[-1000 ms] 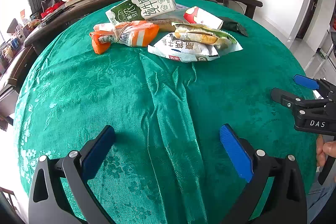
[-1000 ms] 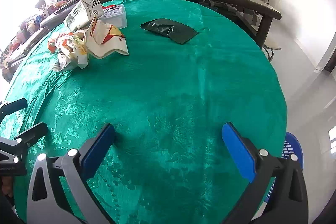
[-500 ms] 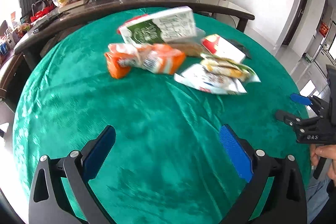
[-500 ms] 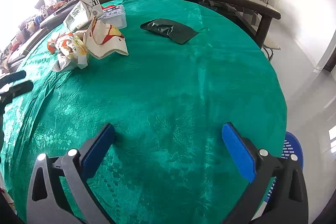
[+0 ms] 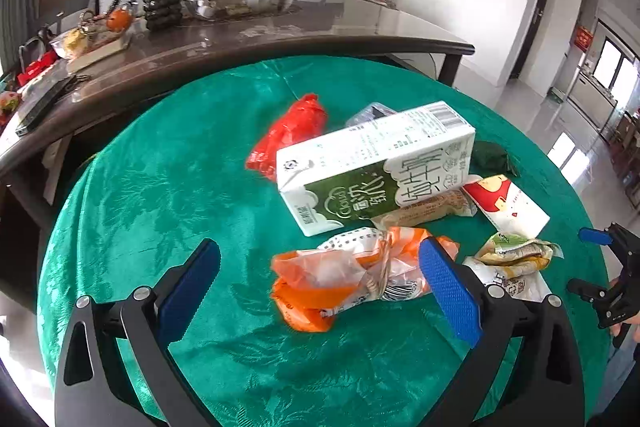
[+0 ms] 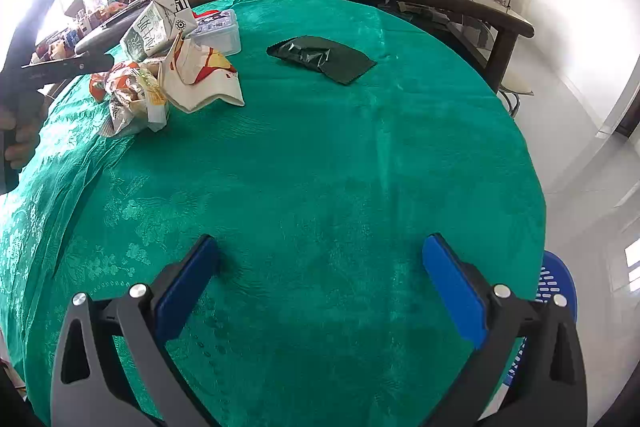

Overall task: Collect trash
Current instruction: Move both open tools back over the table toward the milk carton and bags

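A pile of trash lies on the green tablecloth (image 5: 160, 187). In the left wrist view I see an orange-and-white wrapper (image 5: 352, 275), a green-and-white milk carton (image 5: 380, 167) on its side, a red bag (image 5: 292, 131), a red-and-white packet (image 5: 508, 203) and crumpled snack wrappers (image 5: 516, 259). My left gripper (image 5: 320, 291) is open, its fingers on either side of the orange wrapper, close above it. My right gripper (image 6: 320, 287) is open and empty over bare cloth near the table's front. A dark green wrapper (image 6: 320, 57) lies apart in the right wrist view, where the pile (image 6: 160, 75) is at far left.
A long dark wooden table (image 5: 240, 39) with a plant, fruit and clutter stands right behind the round table. A clear plastic box (image 6: 220, 31) sits beside the carton. A blue perforated bin (image 6: 556, 291) stands on the floor at the right table edge.
My left gripper has moved forward across the table to the trash pile and now straddles the orange wrapper. The right gripper has not moved. Both stay open.
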### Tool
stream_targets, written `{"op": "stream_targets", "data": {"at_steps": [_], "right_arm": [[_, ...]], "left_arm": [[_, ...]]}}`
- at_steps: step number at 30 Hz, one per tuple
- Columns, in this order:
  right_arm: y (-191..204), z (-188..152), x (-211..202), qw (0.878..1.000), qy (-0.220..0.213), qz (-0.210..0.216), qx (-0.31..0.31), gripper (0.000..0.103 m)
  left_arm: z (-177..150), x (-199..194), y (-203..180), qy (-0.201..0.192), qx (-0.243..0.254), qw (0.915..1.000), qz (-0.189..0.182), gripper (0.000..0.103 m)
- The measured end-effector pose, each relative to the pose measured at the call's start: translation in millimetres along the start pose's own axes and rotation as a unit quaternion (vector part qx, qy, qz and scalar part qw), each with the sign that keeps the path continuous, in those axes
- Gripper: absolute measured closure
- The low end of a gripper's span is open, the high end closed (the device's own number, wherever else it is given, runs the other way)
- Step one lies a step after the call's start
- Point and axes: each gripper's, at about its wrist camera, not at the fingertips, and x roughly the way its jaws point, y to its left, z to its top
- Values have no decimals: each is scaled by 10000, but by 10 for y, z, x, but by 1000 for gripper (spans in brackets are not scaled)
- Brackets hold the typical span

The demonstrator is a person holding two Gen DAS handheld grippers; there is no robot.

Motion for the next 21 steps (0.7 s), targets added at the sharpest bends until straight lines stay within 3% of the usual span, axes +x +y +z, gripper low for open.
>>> {"op": "stream_targets", "data": {"at_steps": [4,7,10,15,21], "right_arm": [[-2,1,2,10000,1,4,3,5],[-1,1,3,10000,1,1,1,5],[-3,0,4,10000,3,-1,0,5],[-3,1,-1,10000,1,-9,1,5],[-4,2,-5,10000,1,-23,12,5]], "left_arm": [[-164,68,-142,491,391,9953,-738,5],[-325,-89,-280,756,983,9869,-1030,5],[-388,-270,-294,703,1259,9860,-834,5],[-148,-152,-124,310,1034,9940,-191,5],[-92,197,-282,504,1481,9871,-330,5]]}}
